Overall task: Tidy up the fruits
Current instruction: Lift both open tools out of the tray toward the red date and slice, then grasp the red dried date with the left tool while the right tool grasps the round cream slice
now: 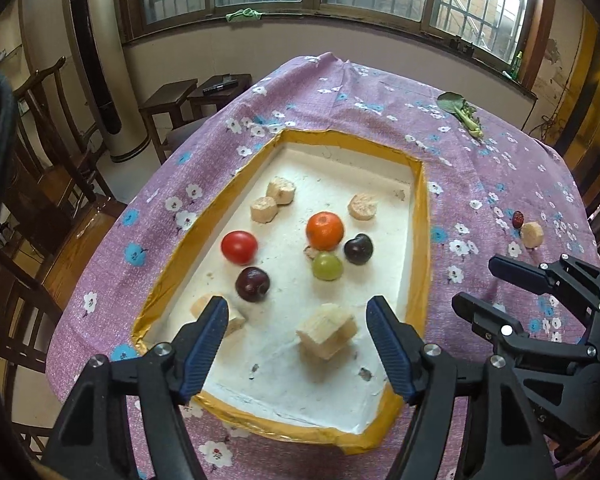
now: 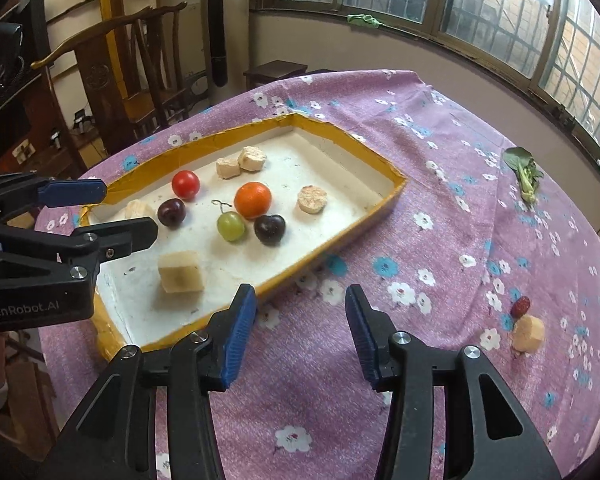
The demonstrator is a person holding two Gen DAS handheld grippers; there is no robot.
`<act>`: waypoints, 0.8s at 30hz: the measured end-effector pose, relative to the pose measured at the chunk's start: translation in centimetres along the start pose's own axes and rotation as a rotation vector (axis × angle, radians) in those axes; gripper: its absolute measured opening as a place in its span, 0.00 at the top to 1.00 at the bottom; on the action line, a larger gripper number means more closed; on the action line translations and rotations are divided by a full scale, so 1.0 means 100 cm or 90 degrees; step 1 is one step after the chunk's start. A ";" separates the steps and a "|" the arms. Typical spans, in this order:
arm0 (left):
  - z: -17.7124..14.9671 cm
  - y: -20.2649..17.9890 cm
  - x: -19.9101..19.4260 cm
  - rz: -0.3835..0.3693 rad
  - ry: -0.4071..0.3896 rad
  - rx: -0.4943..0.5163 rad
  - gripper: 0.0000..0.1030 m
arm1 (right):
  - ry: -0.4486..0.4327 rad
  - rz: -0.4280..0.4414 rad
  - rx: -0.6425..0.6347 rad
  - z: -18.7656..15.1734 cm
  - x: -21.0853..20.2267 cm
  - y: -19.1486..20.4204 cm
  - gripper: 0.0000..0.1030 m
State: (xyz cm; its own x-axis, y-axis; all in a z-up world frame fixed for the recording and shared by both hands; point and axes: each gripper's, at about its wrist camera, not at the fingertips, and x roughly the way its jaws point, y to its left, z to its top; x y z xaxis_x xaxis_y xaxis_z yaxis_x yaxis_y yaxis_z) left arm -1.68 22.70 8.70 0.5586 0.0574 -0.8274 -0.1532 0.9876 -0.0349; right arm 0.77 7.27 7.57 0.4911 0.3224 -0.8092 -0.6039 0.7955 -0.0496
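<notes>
We see a table under a purple flowered tablecloth [image 2: 340, 380]. On the cloth lies a shallow white tray with a yellow taped rim [image 2: 332, 240], a leafy green vegetable [image 2: 525, 174] near the far edge, and, well apart from both, a red date [image 2: 521, 306] touching a banana slice [image 2: 528, 334]

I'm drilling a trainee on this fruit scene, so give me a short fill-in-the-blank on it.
1. The orange lies inside the ____-rimmed tray.
2. Both dark cherries lie ____ the tray.
3. The leafy green lies on the ____ tablecloth.
4. Between the right gripper fingers there is ____.

Missing: yellow; inside; purple; nothing
</notes>
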 end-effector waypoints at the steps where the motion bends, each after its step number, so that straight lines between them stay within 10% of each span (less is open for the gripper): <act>1: 0.002 -0.008 0.000 -0.005 -0.001 0.008 0.28 | -0.001 -0.005 0.014 -0.005 -0.003 -0.010 0.56; 11: 0.008 -0.089 0.009 -0.051 0.025 0.092 0.28 | -0.018 -0.125 0.197 -0.047 -0.019 -0.157 0.53; 20: 0.019 -0.131 0.025 -0.044 0.044 0.124 0.28 | 0.011 -0.076 0.238 -0.054 0.023 -0.203 0.53; 24: 0.029 -0.153 0.036 -0.050 0.046 0.139 0.28 | 0.006 -0.056 0.237 -0.059 0.030 -0.214 0.73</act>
State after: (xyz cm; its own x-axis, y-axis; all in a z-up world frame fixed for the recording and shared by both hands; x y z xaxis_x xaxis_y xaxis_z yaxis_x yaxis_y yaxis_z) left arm 5.02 8.23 7.88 0.5002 -0.0244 -0.8655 0.0734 0.9972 0.0144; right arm 11.45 -11.88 2.74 0.5240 0.2418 -0.8167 -0.2894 0.9524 0.0962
